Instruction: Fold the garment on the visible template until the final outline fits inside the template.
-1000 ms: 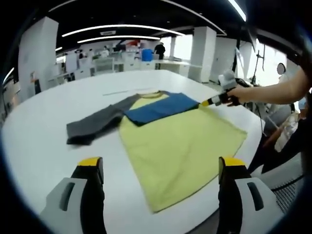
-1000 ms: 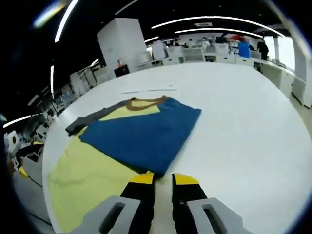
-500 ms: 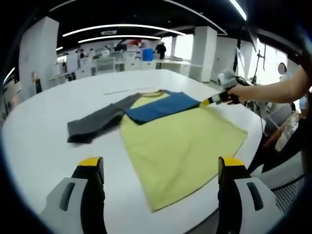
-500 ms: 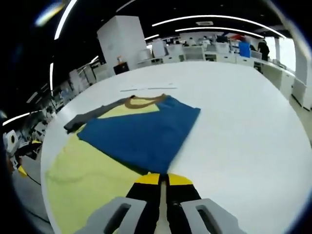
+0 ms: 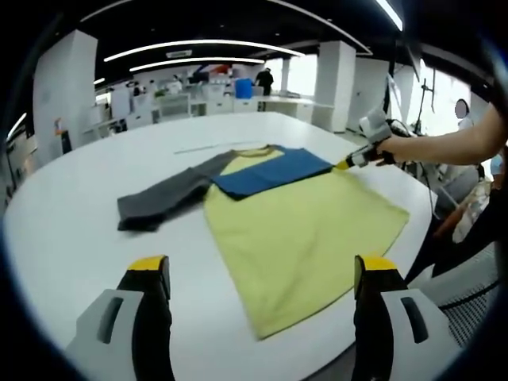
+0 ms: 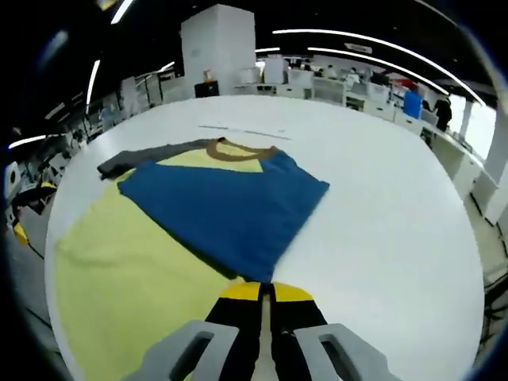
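Yellow-tipped fingers of the right gripper [image 6: 266,295] are now pressed together, where a second ago they were standing slightly apart; they are closing right at the near edge of the shirt [image 6: 159,230], where the blue sleeve [image 6: 226,202] meets the yellow body, and by my reading they are pinching that fabric edge, though the cloth between the pads is too thin to make out for certain. From the left gripper view, the same right gripper [image 5: 355,159] is sitting at the far right corner of the blue sleeve [image 5: 274,171], held by a person's hand [image 5: 397,149]. The left gripper [image 5: 262,274] is hovering low over the white round surface [image 5: 63,230] with its fingers spread wide, holding nothing, just short of the shirt's hem. The shirt is lying flat near the middle of the surface, blue sleeve already folded across the chest, the grey sleeve [image 5: 163,202] stretching out to the side, unfolded. A thin pale line [image 6: 242,131] beyond the brown collar [image 6: 234,151] may be part of the template; I cannot tell its full outline. The fresh grip suggests that the folding is going on, with the grey sleeve and the long body left to bring in.
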